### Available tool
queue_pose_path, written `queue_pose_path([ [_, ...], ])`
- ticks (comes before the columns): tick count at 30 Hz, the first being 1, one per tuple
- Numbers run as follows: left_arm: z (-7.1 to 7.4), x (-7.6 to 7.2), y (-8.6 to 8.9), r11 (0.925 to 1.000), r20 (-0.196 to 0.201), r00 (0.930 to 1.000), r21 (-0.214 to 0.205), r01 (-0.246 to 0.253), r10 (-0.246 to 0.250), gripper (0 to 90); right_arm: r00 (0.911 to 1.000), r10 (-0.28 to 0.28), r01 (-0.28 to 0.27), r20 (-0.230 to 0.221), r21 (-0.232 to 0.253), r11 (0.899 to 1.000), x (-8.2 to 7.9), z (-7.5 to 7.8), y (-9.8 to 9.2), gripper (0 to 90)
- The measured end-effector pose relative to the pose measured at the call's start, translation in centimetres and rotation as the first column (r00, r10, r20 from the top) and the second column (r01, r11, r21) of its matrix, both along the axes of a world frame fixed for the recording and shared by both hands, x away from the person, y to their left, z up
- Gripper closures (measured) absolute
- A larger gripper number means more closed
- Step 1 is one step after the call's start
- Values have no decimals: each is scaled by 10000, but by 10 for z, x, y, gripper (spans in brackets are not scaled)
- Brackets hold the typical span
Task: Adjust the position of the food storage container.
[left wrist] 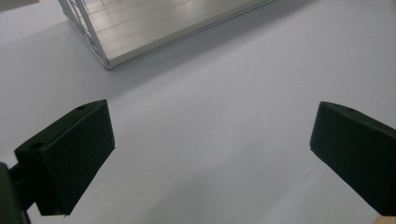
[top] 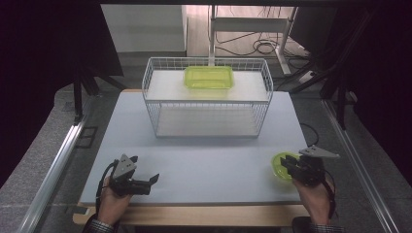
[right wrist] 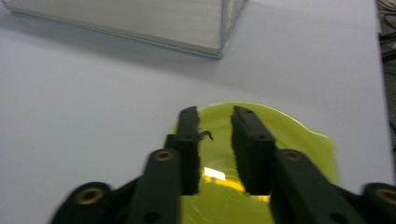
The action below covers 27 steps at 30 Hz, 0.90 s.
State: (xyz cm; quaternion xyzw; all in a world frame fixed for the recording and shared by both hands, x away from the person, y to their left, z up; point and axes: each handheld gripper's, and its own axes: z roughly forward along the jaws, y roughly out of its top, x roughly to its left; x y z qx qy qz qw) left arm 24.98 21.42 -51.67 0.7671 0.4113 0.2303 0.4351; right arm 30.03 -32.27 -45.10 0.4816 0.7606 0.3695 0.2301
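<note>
Our right tool (right wrist: 215,116) has its jaws drawn narrow over a yellow-green bowl (right wrist: 289,135); whether the pads actually press its rim we cannot tell. That bowl (top: 280,165) sits near the right front edge of the grey bench (top: 204,165). Our left tool (top: 145,182) rests at the front left, jaws spread wide over bare bench. Beyond stands a white wire basket (top: 206,97), with a green tray (top: 209,76) on its upper shelf.

Right claw (top: 291,166) over the green bowl (top: 280,165) at the table's (top: 209,160) right edge; left claw (top: 154,178) on bare tabletop
</note>
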Motion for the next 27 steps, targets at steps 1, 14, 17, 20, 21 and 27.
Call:
queue_pose_path([
  [1,0,0,0,10000,-6,10000,3,-8,8,0,10000,-93,94,21,-68,9999,0,0,-5,830],
  [14,0,0,0,10000,36,10000,78,-28,28,0,9901,-1403,1403,29,-386,9894,-2,-3,-50,893],
  [17,1,-1,0,10000,75,10000,80,-28,27,0,9859,-1660,1648,-225,-456,9853,0,-9,-58,892],
  [20,0,0,0,10000,77,10000,70,-40,40,0,9846,-1706,1686,-388,-502,9844,2,-13,-60,892],
  [21,0,0,0,10000,67,10000,71,-38,38,0,9844,-1709,1688,-411,-501,9844,3,-14,-60,892],
  [27,1,-1,-1,10000,187,9998,56,-14,13,0,9821,-1720,1705,-761,-265,9850,5,-19,-60,892],
])
